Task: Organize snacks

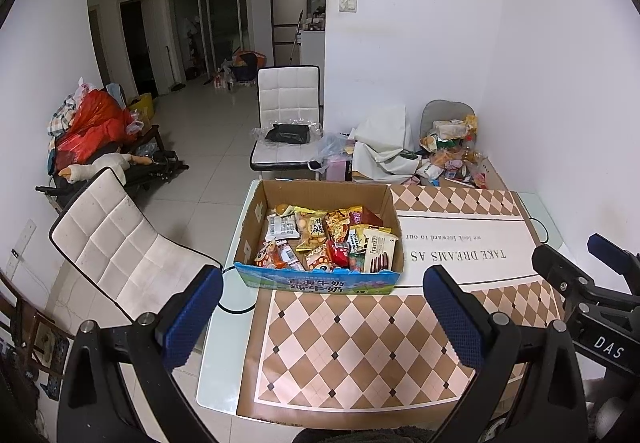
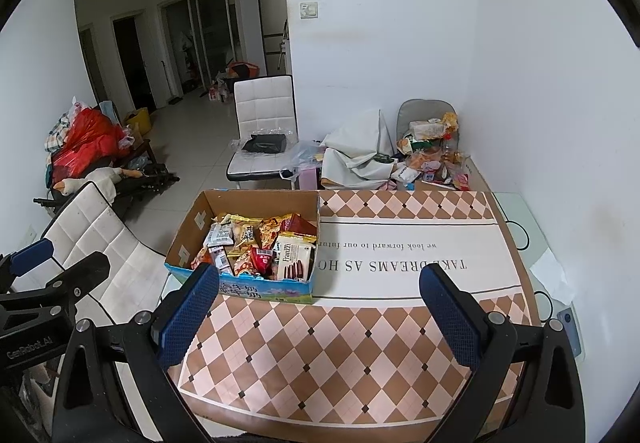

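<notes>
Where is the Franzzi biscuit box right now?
In both views, the Franzzi box leans in the cardboard box's near right corner, beside red snack packets.

table mat (image 1: pixel 460 243): "TAKE DREAMS AS", "we look forward to our", upside down, just right of cardboard box (image 1: pixel 316 281) | white biscuit pack (image 2: pixel 294 257) in the box's near right corner: "Franzzi" | box front: Chinese characters | right gripper (image 1: pixel 600 343) body: "DAS" | left gripper (image 2: pixel 30 349) body: "GenRobot.AI"
</notes>
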A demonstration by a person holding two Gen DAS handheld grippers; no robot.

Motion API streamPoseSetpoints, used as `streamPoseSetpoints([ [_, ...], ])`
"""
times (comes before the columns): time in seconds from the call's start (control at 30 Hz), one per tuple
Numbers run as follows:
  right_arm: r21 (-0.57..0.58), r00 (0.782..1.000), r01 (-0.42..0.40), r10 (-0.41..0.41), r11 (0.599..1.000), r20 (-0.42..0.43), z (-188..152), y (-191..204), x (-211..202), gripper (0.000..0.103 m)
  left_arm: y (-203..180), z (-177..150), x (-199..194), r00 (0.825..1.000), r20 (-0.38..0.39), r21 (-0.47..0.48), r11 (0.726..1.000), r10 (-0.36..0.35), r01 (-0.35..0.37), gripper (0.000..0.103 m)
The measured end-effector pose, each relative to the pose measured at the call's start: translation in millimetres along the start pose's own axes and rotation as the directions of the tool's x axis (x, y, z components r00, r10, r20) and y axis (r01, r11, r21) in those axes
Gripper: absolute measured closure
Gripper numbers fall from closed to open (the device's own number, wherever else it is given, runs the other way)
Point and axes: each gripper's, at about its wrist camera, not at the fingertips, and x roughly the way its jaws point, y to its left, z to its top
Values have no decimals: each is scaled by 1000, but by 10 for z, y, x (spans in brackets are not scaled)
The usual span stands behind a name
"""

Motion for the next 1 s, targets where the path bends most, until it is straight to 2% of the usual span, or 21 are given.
streamPoseSetpoints([
  [1.0, 13, 1000, 12, -12, 1000, 9, -20, -90, -36, 1, -53, 48, -57, 1000, 9, -5, 1000, 8, -8, 1],
])
